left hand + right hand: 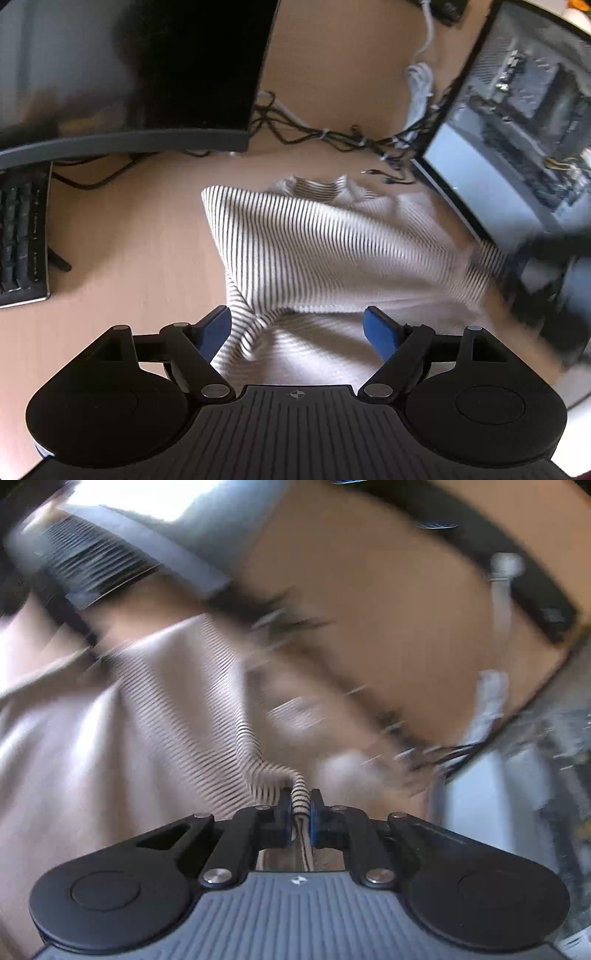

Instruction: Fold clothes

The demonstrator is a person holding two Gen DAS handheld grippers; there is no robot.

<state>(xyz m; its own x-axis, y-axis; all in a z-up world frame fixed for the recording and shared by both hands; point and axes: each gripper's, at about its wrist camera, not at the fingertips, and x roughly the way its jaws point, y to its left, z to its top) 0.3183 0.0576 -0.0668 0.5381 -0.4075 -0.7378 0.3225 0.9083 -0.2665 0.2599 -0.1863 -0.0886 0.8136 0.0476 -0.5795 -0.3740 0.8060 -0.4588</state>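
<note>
Right tool point(299, 805) clamps the striped shirt point(314, 251); left tool point(295, 332) gapes apart over the shirt's near edge.

L wrist cam sits behind the left tool point(297, 332), looking fwd and down at the table point(129, 229) from close range. R wrist cam sits behind the right tool point(298, 805), also angled down, closer, view blurred. The 2 views share the striped garment point(332, 251) point(184, 709) and table.

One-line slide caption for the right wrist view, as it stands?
Right gripper shut on a bunched edge of the striped garment, motion-blurred wooden desk beyond.
</note>
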